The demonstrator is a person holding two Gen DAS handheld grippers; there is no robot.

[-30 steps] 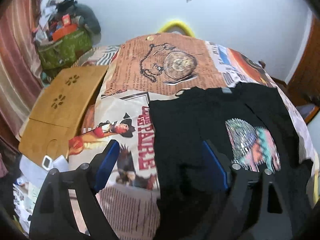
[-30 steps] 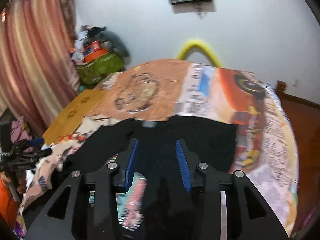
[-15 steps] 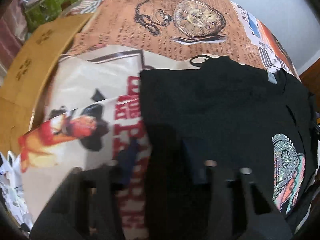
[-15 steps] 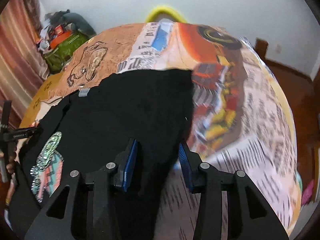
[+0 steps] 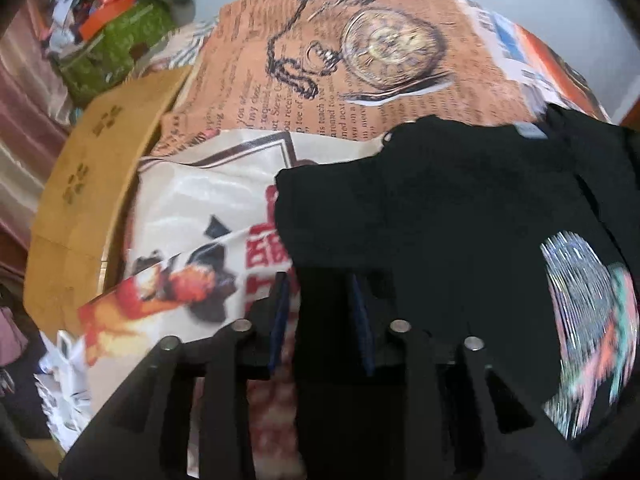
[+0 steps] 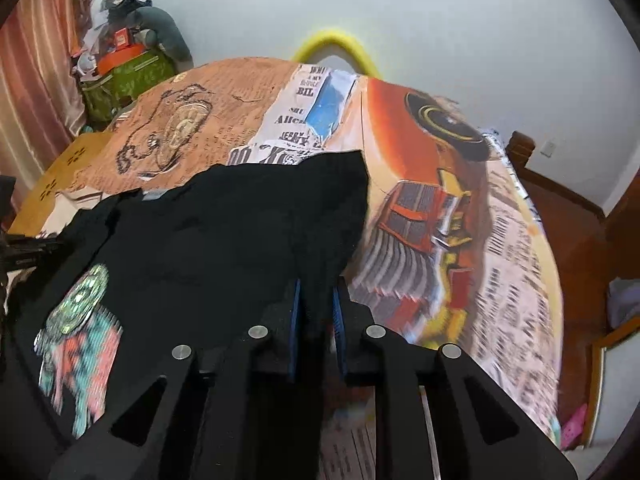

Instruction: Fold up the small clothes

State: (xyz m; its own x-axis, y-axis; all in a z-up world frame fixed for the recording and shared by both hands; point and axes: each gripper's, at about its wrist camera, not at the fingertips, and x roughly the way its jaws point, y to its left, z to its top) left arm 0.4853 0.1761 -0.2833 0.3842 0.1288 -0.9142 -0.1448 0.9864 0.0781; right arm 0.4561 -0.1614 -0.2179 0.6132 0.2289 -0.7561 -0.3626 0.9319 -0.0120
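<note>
A black T-shirt with a glittery colourful print lies spread on the bed's printed sheet. My left gripper points steeply down at the shirt's left edge. Black fabric fills the gap between its blue pads, and the jaws are opening slightly. In the right wrist view the same T-shirt shows its print at the lower left. My right gripper sits at the shirt's right edge, its jaws closing on a bunch of black cloth between the pads.
A wooden lap table lies against the bed's left side, with a green bag of clutter behind it. A yellow hoop stands at the bed's far end. Bare sheet stretches right of the shirt, then a wooden bed frame.
Both grippers came down onto the shirt. The left jaws went from wide open to narrow around the left edge. The right jaws narrowed onto the right edge.
</note>
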